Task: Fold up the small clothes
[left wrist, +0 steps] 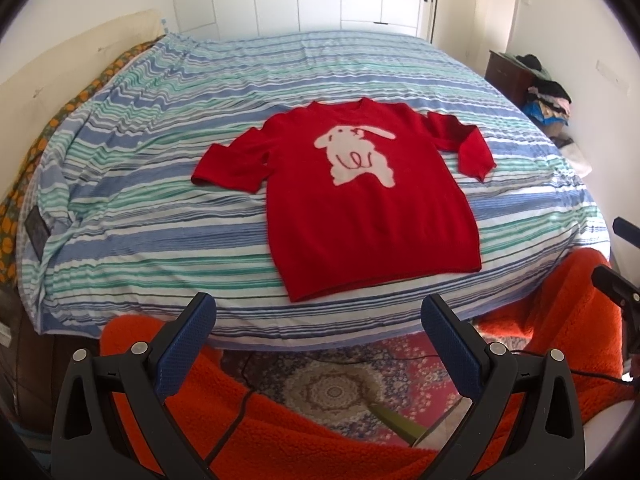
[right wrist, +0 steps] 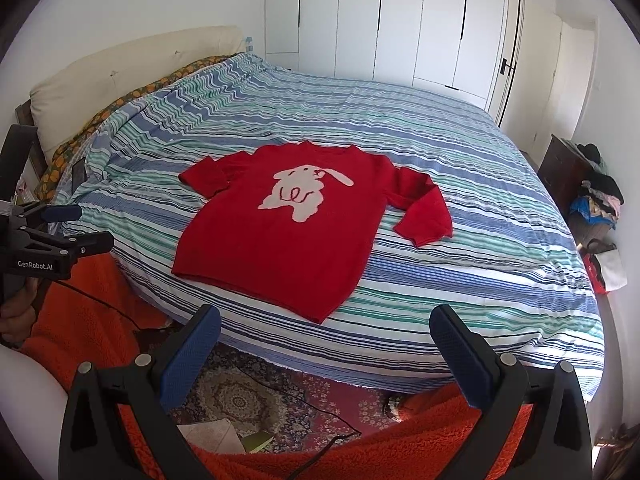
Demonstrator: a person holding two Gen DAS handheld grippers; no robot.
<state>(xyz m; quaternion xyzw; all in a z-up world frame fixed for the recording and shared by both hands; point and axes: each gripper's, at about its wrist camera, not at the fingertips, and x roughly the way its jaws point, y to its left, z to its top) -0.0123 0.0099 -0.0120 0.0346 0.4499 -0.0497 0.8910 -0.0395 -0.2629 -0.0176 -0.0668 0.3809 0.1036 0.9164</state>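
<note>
A small red sweater [left wrist: 360,216] with a white rabbit on the chest lies flat, face up, on the striped bed, hem toward me and both sleeves spread out. It also shows in the right wrist view [right wrist: 280,240]. My left gripper [left wrist: 319,316] is open and empty, held in front of the bed's near edge, below the sweater's hem. My right gripper [right wrist: 325,328] is open and empty, also short of the bed's near edge. The left gripper shows at the left edge of the right wrist view [right wrist: 74,228]. The right gripper shows at the right edge of the left wrist view [left wrist: 620,256].
The bed [left wrist: 160,184] has a blue, green and white striped cover. A patterned rug [left wrist: 332,388] lies on the floor below the grippers, with orange fleece [left wrist: 280,432] in front. A dark nightstand with piled clothes [right wrist: 596,196] stands at the right. White wardrobes [right wrist: 400,20] line the back wall.
</note>
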